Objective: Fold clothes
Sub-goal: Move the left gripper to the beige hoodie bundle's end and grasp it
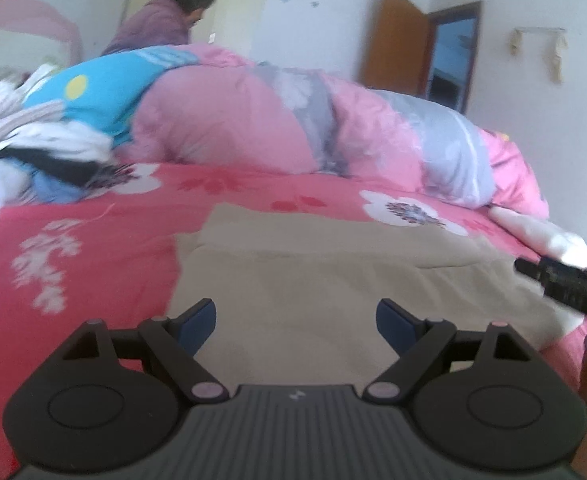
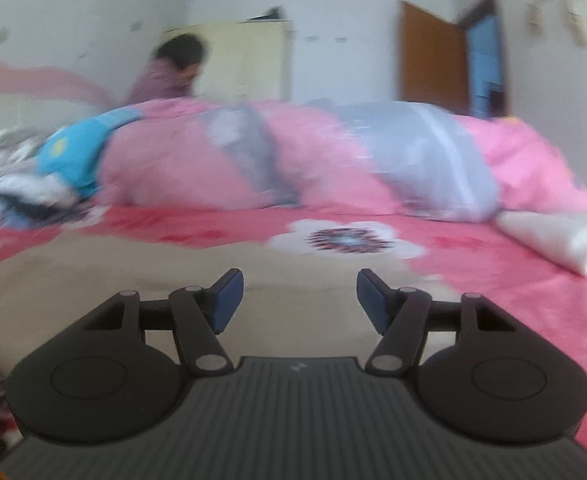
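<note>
A beige garment [image 1: 333, 272] lies folded flat on the red flowered bedsheet [image 1: 93, 240]. My left gripper [image 1: 295, 326] hovers above its near part, jaws wide open with nothing between them. In the right wrist view the same beige garment [image 2: 173, 272] spreads under and left of my right gripper [image 2: 299, 300], whose jaws stand open and empty over the cloth. The tip of the right gripper shows as a dark bar [image 1: 565, 280] at the right edge of the left wrist view.
A rolled pink and grey quilt [image 1: 293, 120] runs across the back of the bed. A pile of mixed clothes [image 1: 33, 140] lies at the left. A white folded item [image 2: 565, 240] sits at the right. A person [image 1: 165, 16] stands behind the bed, near a cupboard and a brown door [image 1: 393, 40].
</note>
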A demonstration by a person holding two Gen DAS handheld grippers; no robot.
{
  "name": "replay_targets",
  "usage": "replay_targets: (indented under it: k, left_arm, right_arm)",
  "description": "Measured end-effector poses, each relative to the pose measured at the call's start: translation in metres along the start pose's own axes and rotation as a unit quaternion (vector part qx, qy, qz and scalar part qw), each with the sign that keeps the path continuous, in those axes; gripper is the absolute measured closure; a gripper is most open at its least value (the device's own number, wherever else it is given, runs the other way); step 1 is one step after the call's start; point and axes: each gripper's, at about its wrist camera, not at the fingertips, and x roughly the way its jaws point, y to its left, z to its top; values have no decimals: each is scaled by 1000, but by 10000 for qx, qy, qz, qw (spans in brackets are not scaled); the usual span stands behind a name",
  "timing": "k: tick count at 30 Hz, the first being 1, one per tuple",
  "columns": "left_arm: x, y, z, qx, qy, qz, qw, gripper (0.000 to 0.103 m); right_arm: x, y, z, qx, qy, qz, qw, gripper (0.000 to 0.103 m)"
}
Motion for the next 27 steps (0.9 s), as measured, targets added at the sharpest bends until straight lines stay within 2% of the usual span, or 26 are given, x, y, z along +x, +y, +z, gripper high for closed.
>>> replay_targets:
  k: [4, 9, 11, 16, 19, 23, 27]
  left_arm:
    - [-12, 12, -6, -297, 157, 12, 9994, 15]
    - [-16, 26, -14, -821, 365, -133, 9959, 15]
    - [-19, 31, -16, -956, 428, -125, 9944, 15]
    - [-23, 34, -27, -1231, 661, -297, 9897, 15]
    - [-25, 27, -35, -1193, 728, -350, 9896, 14]
    - [-23, 22, -39, -1218, 681, -481, 9890, 12]
    - [-17, 29, -42, -1518, 588, -672, 9844, 10]
  right_arm:
    - [-4, 29, -6, -48, 119, 780, 9969, 40]
    - [-5, 63, -15, -266, 425, 1207, 9914, 39]
    - [1, 72, -22, -409, 679, 1189, 9897, 37]
    - [2, 63, -25, 9, 738, 1374, 9878, 35]
    - [0, 65, -27, -12, 734, 1355, 9880, 35]
    - [5, 64, -28, -5, 736, 1357, 9880, 35]
    - [5, 63, -29, -3, 719, 1356, 9882, 34]
